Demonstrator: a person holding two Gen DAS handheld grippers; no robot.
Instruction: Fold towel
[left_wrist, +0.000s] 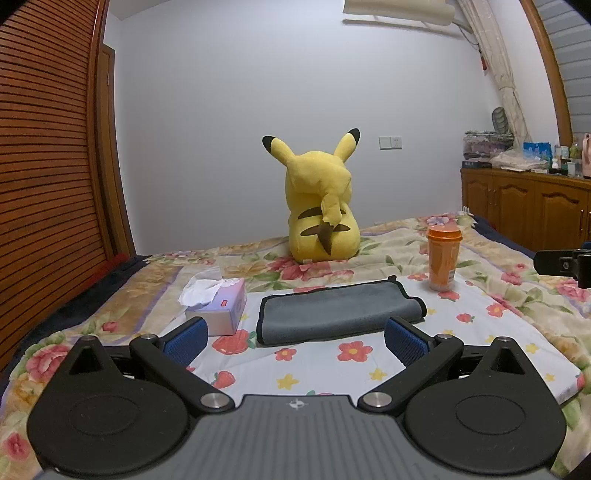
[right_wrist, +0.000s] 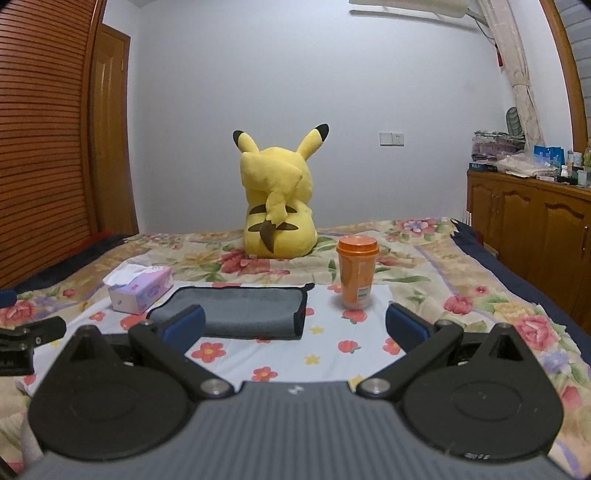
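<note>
A grey towel (left_wrist: 338, 312) with black trim lies folded into a flat strip on the flowered white cloth (left_wrist: 480, 332) on the bed. It also shows in the right wrist view (right_wrist: 243, 312). My left gripper (left_wrist: 293, 341) is open and empty, hovering just in front of the towel's near edge. My right gripper (right_wrist: 295, 326) is open and empty, in front of the towel's right end, with its left finger (right_wrist: 184, 323) overlapping the towel's near left part in the view.
A tissue box (left_wrist: 219, 306) stands left of the towel. An orange lidded cup (left_wrist: 443, 258) stands upright to its right, close to the right gripper (right_wrist: 357, 275). A yellow plush toy (left_wrist: 319, 206) sits behind. A wooden cabinet (left_wrist: 524, 206) stands at right.
</note>
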